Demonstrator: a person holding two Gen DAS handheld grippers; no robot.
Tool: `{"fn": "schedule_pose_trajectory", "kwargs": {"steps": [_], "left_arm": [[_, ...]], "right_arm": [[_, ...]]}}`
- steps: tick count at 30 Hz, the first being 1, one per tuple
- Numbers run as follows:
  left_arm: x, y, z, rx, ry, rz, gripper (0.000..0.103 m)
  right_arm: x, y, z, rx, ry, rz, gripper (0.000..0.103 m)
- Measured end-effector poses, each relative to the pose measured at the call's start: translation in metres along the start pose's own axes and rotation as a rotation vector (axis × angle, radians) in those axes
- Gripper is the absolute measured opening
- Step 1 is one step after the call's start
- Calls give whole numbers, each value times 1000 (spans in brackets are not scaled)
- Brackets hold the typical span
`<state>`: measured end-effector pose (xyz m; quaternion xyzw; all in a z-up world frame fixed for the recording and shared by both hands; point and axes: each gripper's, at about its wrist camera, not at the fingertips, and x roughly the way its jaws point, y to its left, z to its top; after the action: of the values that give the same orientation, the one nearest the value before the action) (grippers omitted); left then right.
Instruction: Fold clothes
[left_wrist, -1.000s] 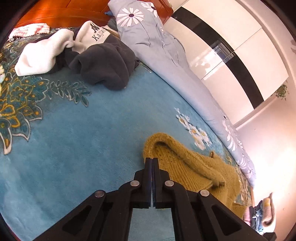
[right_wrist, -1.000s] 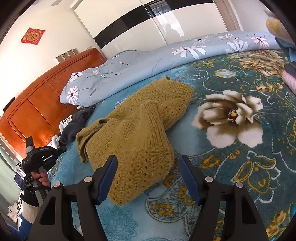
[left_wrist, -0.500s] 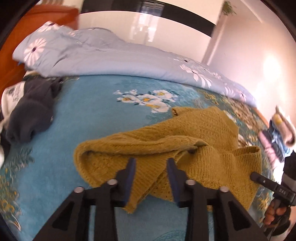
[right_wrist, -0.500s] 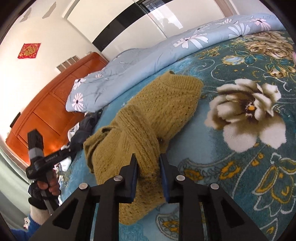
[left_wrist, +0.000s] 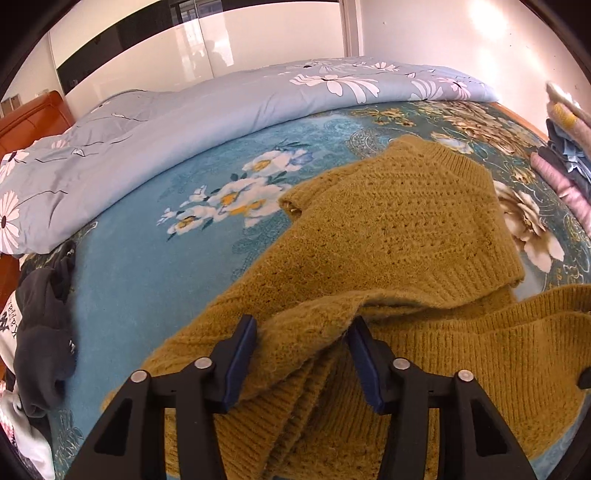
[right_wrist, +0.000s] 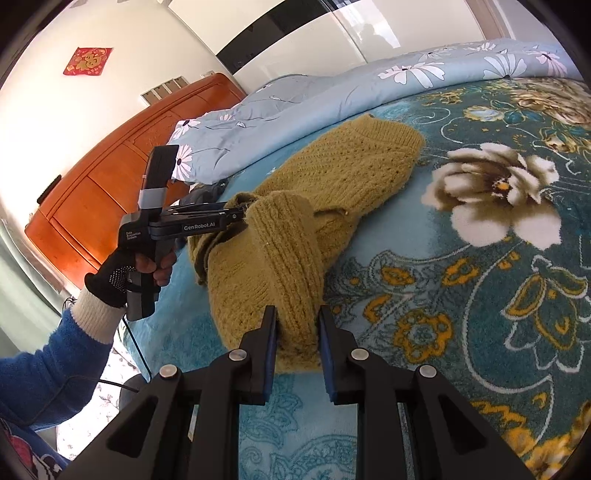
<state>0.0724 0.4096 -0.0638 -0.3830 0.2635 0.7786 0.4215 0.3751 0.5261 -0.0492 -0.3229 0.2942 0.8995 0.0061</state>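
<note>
A mustard-yellow knitted sweater (left_wrist: 399, 236) lies bunched on the teal flowered blanket (left_wrist: 155, 280); it also shows in the right wrist view (right_wrist: 343, 173). My left gripper (left_wrist: 301, 354) is open, its jaws on either side of a raised fold at the sweater's near edge. In the right wrist view the left gripper (right_wrist: 236, 214) reaches the sweater's left side. My right gripper (right_wrist: 295, 339) is shut on a thick ribbed fold of the sweater and holds it raised.
A pale blue flowered duvet (left_wrist: 229, 107) runs along the far side of the bed. A dark and white heap of clothes (left_wrist: 40, 332) lies at the left. Folded clothes (left_wrist: 565, 162) are stacked at the right. An orange wooden headboard (right_wrist: 122, 177) stands behind.
My left gripper swung from the clothes heap to the sweater and opened around a fold. My right gripper closed on the sweater's ribbed fold and lifted it.
</note>
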Motion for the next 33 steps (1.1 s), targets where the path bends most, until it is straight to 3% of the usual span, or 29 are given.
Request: {"fn": "schedule_pose_trajectory", "kwargs": {"steps": [2,5,6,8,10,16,26,29,33], "left_arm": [[-3,1,2,-18,-14,-16,21],[-12,7,6,-62,-62,-13,14],[-15,11,8,-89,-76,-19,14],[-21,22,12,-147,-106,-28,13],[-29,38,15,-213,-145,-27,12],[-52,121,8,-485,-262,-7,12],[-34,211,-60,-650,-184,138,12],[-20,224,-84,-702,-141,114,12],[-11,220,-98,-683,-109,84,14]], "right_arm": [[0,-1,1,-2,0,-1,24],[0,-5,1,9,1,-3,26],[1,-7,0,20,0,0,28],[-1,-12,-1,44,-11,-15,45],[-4,-17,-2,61,-27,-40,55],[-14,-27,-3,105,-56,-57,58],[-9,-22,11,104,-56,-51,59],[-3,-17,25,69,-39,-56,59],[10,-11,64,-32,-33,-100,59]]}}
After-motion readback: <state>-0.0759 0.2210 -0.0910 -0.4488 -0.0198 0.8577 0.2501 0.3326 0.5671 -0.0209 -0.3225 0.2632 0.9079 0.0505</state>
